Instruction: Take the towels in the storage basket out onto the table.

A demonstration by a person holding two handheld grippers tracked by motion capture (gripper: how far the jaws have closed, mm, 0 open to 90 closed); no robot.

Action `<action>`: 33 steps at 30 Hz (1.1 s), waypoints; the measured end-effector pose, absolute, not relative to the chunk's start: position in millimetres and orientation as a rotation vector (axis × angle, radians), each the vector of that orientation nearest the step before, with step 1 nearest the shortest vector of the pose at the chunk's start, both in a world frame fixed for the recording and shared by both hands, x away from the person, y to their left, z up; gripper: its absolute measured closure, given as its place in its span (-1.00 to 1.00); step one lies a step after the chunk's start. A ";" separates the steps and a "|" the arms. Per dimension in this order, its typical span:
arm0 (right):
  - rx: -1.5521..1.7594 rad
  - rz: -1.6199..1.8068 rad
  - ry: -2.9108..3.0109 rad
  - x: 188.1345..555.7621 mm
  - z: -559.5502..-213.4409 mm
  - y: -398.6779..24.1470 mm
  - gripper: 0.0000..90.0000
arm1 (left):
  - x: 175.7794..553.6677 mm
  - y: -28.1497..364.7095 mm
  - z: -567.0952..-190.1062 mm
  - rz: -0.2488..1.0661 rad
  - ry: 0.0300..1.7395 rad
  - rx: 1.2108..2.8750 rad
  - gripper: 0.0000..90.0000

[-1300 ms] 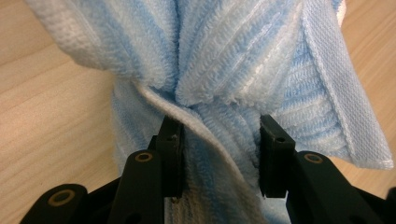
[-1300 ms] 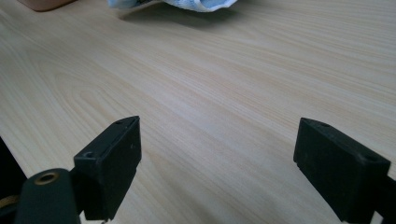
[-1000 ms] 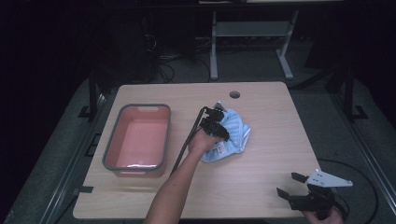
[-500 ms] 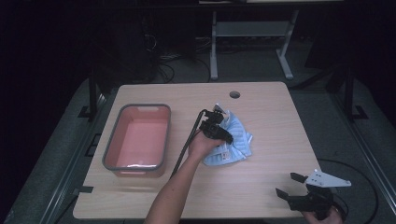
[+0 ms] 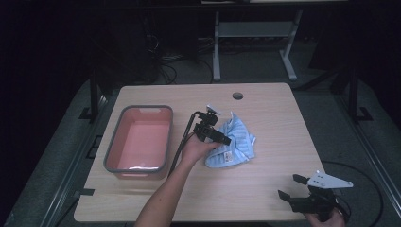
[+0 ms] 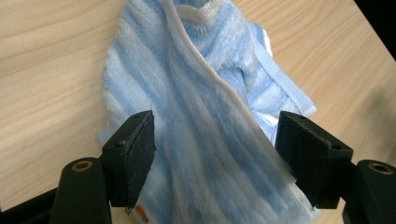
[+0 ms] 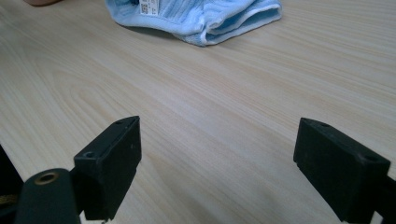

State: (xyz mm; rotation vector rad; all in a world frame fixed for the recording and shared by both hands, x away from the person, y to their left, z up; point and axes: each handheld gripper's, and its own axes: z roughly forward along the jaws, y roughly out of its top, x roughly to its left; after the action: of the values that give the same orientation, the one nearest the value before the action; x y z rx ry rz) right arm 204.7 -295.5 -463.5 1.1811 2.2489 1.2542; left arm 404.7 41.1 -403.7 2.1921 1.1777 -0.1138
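1. Your left gripper (image 5: 222, 138) hovers over the light blue striped towel (image 5: 234, 144), which lies crumpled near the middle of the table (image 5: 265, 109), slightly toward its right edge.
2. Its jaws have just been opening and now stand spread. In the left gripper view the towel (image 6: 205, 121) lies between and beyond the pads, and neither pad presses on the cloth.
3. A raised fold of the towel runs up between the two pads in that view, with a white hem at its far end.
4. Your right gripper (image 5: 293, 187) sits near the table's front right corner, well apart from the towel, with its jaws wide apart and only bare wood between them.
5. The pink tub with a grey rim (image 5: 109, 156) stands beside the table's left edge, near your left forearm (image 5: 165, 194).
6. In the right gripper view the towel (image 7: 196, 16) lies farther off on the wood, showing a small printed label.
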 end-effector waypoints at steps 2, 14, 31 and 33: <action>1.180 1.250 2.250 204.9 -463.4 -295.0 -0.68 | 402.3 47.4 -402.3 -0.113 1.173 2.184 -0.39; 1.183 1.235 2.253 206.7 -463.4 -294.2 -0.68 | 385.2 68.2 -398.2 -0.091 1.153 2.162 -0.51; 1.185 1.216 2.256 206.9 -464.7 -294.6 -0.68 | 353.8 79.3 -392.6 -0.091 1.063 2.154 -0.53; 1.183 1.215 2.258 207.0 -465.0 -294.5 -0.68 | 349.4 81.2 -392.3 -0.091 1.053 2.153 -0.53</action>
State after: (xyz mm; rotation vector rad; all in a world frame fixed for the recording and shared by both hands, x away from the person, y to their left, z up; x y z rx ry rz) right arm 207.0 -294.5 -465.0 1.1835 2.2578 1.2148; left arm 349.4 81.2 -392.3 2.1530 1.0534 -0.0912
